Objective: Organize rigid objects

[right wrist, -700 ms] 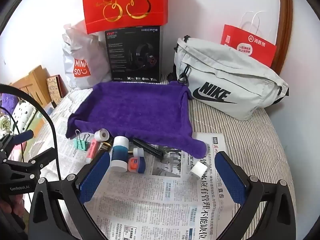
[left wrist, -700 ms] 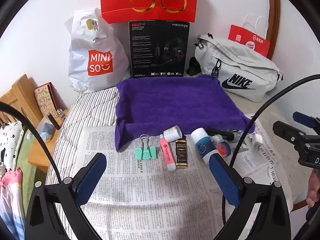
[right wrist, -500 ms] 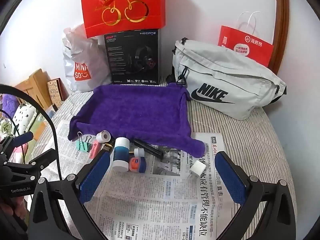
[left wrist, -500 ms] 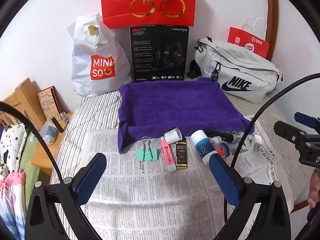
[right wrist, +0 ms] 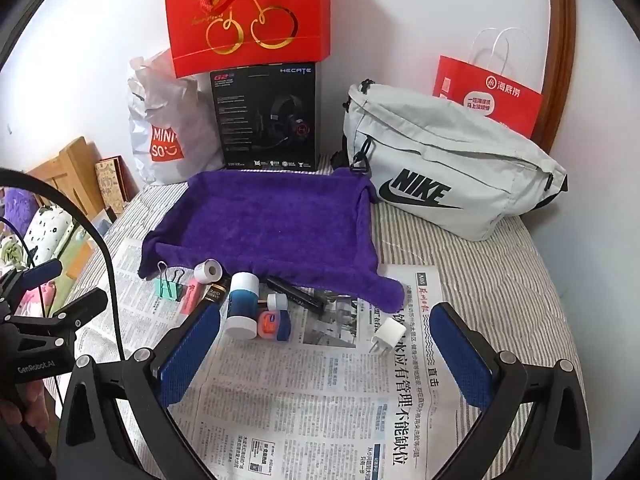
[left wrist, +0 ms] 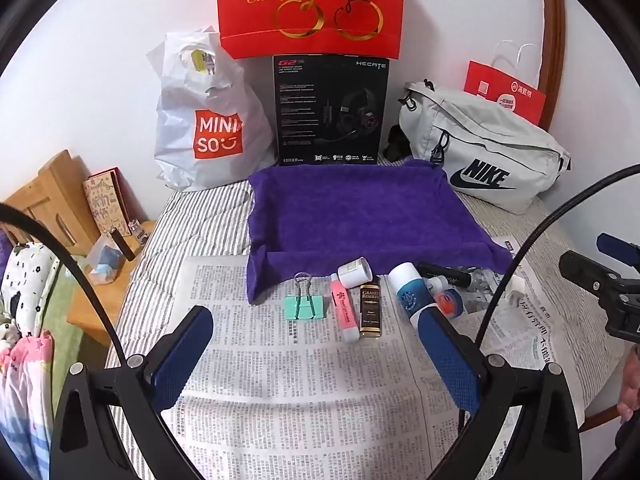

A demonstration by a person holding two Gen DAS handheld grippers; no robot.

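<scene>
Small objects lie in a row on newspaper before a purple cloth tray [left wrist: 360, 216]: a green binder clip [left wrist: 304, 307], a pink highlighter [left wrist: 343, 312], a white roll [left wrist: 352, 272], a black-gold box [left wrist: 370, 311], a white-blue bottle [left wrist: 410, 292], an orange-blue jar [left wrist: 448, 300], a black pen [left wrist: 444, 274] and a white plug [right wrist: 387, 334]. My left gripper [left wrist: 316, 344] is open and empty, just short of the row. My right gripper [right wrist: 326, 340] is open and empty, near the bottle [right wrist: 242, 304], jar [right wrist: 274, 326] and plug.
Against the wall stand a Miniso bag [left wrist: 208, 120], a black headset box [left wrist: 330, 110], a red cherry bag [left wrist: 308, 4], a grey Nike bag [right wrist: 452, 168] and a red paper bag [right wrist: 488, 96]. A wooden bedside stand [left wrist: 92, 256] is at the left. The bed edge is at the right.
Both grippers have pulled back and risen a little; the objects look slightly farther away. Nothing on the newspaper has moved and both grippers stay open.
</scene>
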